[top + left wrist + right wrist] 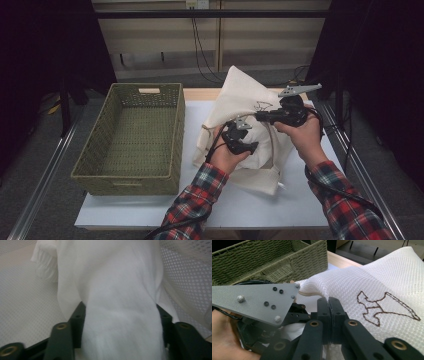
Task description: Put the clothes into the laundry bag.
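Note:
A white mesh bag [243, 90] with a brown stitched figure [384, 308] is held up over the table. My right gripper [258, 116] is shut on a fold of the bag's mesh [372, 282], its jaws [329, 300] pinched together on the fabric. Lower and to the left, my left gripper [246, 148] points into the bag. A soft white cloth [120, 290] hangs between its jaws [121, 307], which stand apart and do not squeeze it. Mesh [182, 277] shows on both sides of that cloth.
An olive woven basket [176, 131] stands on the left half of the white table [250, 202], with nothing inside it. In the right gripper view it sits just behind the left gripper's grey plate [257, 301]. Metal rails run along both sides of the table.

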`<state>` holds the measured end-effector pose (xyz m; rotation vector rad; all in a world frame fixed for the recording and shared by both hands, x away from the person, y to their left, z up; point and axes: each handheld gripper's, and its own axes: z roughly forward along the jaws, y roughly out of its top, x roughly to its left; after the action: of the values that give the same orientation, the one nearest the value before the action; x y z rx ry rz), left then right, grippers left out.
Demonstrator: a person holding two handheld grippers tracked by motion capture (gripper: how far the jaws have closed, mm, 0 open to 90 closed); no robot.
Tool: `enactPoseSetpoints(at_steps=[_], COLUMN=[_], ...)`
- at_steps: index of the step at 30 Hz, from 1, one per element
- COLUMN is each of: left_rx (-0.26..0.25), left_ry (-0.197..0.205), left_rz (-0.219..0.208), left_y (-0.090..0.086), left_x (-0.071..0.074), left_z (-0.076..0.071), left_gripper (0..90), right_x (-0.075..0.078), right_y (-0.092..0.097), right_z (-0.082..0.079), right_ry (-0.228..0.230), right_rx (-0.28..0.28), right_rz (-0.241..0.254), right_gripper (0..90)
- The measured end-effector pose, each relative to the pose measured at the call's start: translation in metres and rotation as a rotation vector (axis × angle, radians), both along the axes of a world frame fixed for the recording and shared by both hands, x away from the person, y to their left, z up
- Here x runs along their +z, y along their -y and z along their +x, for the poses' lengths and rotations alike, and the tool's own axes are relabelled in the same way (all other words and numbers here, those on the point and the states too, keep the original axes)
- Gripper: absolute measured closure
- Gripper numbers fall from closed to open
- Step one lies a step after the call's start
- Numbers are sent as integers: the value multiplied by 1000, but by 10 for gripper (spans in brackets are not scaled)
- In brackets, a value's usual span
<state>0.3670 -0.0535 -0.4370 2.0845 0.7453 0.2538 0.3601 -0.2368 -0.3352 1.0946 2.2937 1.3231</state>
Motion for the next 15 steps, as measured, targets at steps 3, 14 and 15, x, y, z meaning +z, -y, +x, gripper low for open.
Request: enactPoseSetpoints(at_steps=[3,14,15], left_rx=[-7,-7,-3], left_ry=[3,0,-1], left_rz=[-3,34,37], left_y=[-1,-18,-20], left_x=[5,6,5], left_z=[-5,-18,-19], left_gripper=[274,113,110], right_x=[-2,-5,-5], right_y=[0,3,4], right_z=[1,3,3], right_ry=[-2,-3,-4], right_rx=[-2,-11,-10], right_rz=[1,-6,-9], right_gripper=[889,887,888])
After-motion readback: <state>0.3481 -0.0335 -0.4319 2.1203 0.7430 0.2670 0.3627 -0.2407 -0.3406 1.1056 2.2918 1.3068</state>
